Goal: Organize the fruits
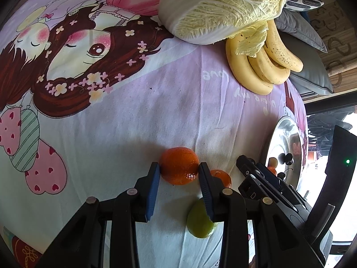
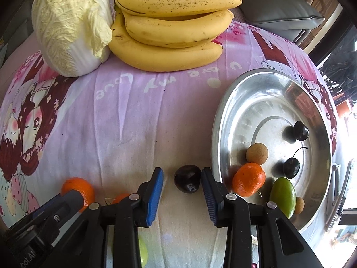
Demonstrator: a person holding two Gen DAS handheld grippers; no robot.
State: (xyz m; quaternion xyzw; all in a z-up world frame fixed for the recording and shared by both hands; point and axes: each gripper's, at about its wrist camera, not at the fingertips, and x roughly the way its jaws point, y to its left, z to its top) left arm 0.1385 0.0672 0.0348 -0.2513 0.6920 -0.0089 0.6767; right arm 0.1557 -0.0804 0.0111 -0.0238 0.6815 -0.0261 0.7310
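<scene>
My left gripper (image 1: 179,172) is shut on an orange mandarin (image 1: 178,163) that rests on the pink cartoon cloth (image 1: 145,116); both blue pads touch its sides. A smaller orange fruit (image 1: 222,176) and a green fruit (image 1: 199,222) lie just behind the right finger. In the right wrist view my right gripper (image 2: 181,178) stands open, pointing down at a dark cherry-like fruit (image 2: 187,177) that lies on the cloth between its pads, with a gap on the left side. Right beside it sits the steel plate (image 2: 219,120).
The plate holds a mandarin (image 2: 248,178), a green fruit (image 2: 283,196), a brown longan (image 2: 256,154) and two dark cherries (image 2: 301,130). Bananas (image 2: 174,33) and a napa cabbage (image 2: 71,26) lie at the back. Grey cushions (image 2: 274,6) lie behind them.
</scene>
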